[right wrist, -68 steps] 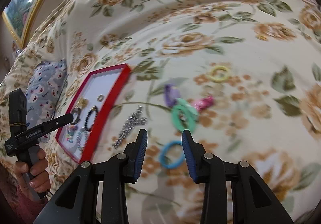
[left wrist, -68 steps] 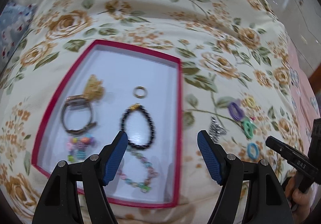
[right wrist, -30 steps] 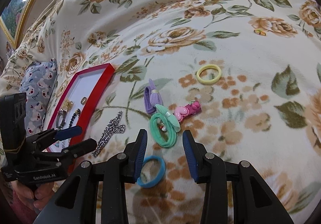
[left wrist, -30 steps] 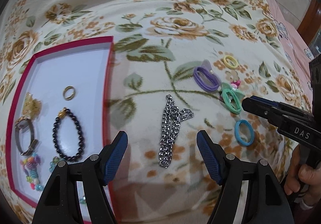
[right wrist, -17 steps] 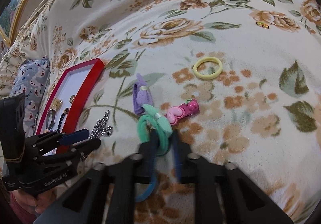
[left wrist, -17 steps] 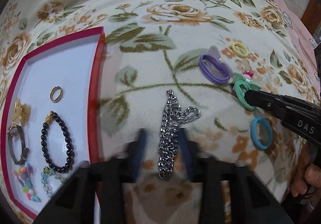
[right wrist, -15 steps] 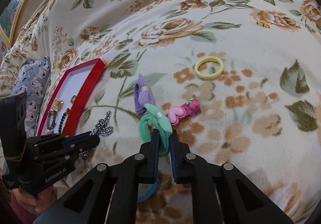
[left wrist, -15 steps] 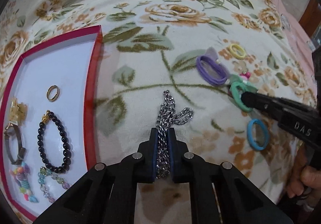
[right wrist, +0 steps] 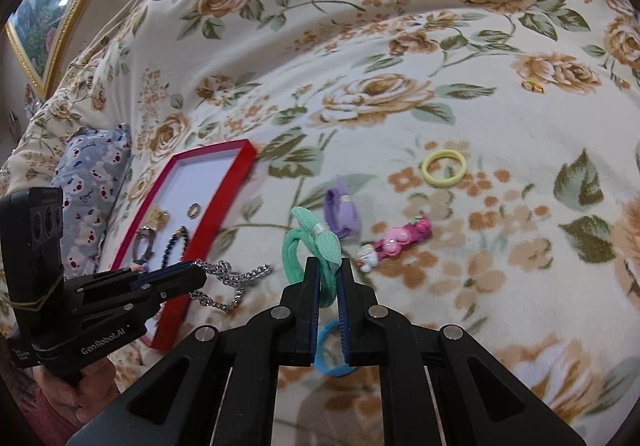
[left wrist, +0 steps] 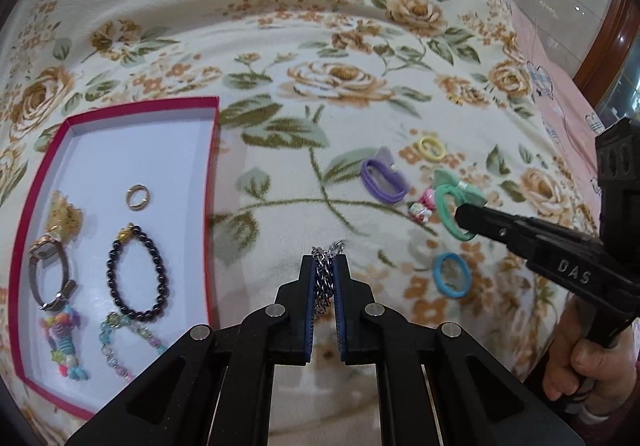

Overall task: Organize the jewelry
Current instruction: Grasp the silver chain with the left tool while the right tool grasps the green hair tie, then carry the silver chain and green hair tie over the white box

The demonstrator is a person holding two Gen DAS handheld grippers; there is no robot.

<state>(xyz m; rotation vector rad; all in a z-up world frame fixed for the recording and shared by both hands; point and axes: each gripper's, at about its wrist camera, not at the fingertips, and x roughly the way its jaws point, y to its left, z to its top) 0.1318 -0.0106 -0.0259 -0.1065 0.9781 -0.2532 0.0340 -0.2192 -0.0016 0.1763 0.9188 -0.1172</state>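
Covering everything, floral blanket (right wrist: pixel 440 46) below gilt-framed picture (right wrist: pixel 44 18).

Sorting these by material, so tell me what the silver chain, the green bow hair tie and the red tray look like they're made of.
Silver link chain: most likely polished metal; its links glint brightly. Green hair tie with a bow: seemingly matte stretch fabric over elastic, with a small shiny band pinching the bow. Red-rimmed shallow tray: probably cardboard, given thin straight walls and a flat white, dull lining.

left tool (left wrist: pixel 324 266): black frame | blue pads | silver screws | sleeve possibly maroon
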